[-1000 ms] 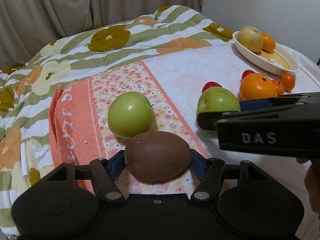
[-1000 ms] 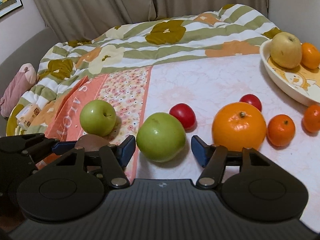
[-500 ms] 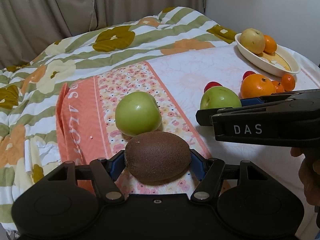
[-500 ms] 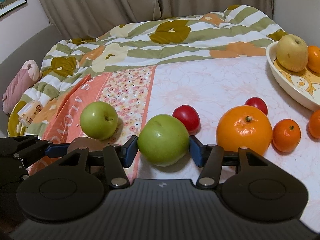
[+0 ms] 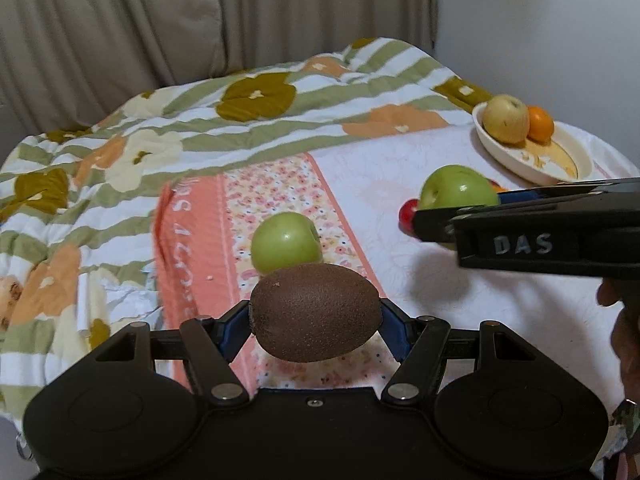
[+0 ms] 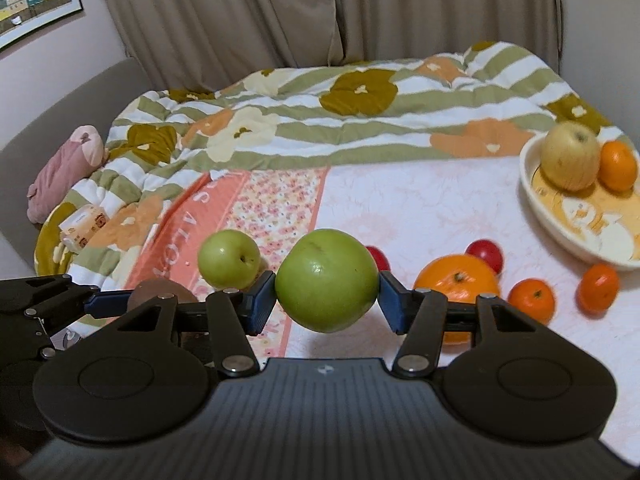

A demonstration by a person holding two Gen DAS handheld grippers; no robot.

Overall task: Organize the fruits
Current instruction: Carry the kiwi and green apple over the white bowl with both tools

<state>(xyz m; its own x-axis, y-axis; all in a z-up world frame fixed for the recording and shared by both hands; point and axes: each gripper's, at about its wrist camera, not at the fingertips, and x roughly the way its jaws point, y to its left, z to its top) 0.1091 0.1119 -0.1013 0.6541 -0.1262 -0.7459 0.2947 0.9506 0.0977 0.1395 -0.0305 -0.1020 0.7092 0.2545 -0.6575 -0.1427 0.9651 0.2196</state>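
My left gripper (image 5: 315, 316) is shut on a brown kiwi (image 5: 315, 311), held clear above the bedcover. My right gripper (image 6: 327, 287) is shut on a large green apple (image 6: 327, 285), also lifted off the cover; from the left wrist view that apple (image 5: 458, 187) shows beside the right gripper's black body (image 5: 536, 228). A smaller green apple (image 5: 286, 241) (image 6: 229, 258) still lies on the flowered strip. A white bowl (image 6: 560, 232) (image 5: 516, 160) at the right holds a yellow apple (image 6: 570, 156) and an orange (image 6: 618, 166).
On the cover lie a big orange (image 6: 456, 282), two small mandarins (image 6: 531, 300) (image 6: 598, 288) and two red fruits (image 6: 486, 254) (image 6: 378, 258). A striped floral quilt (image 6: 360, 120) is bunched at the back, with a pink pillow (image 6: 64, 172) and a small box (image 6: 84, 226) at left.
The right jaws closed on the large green apple and lifted it off the cover. The left gripper rose with the kiwi in it.
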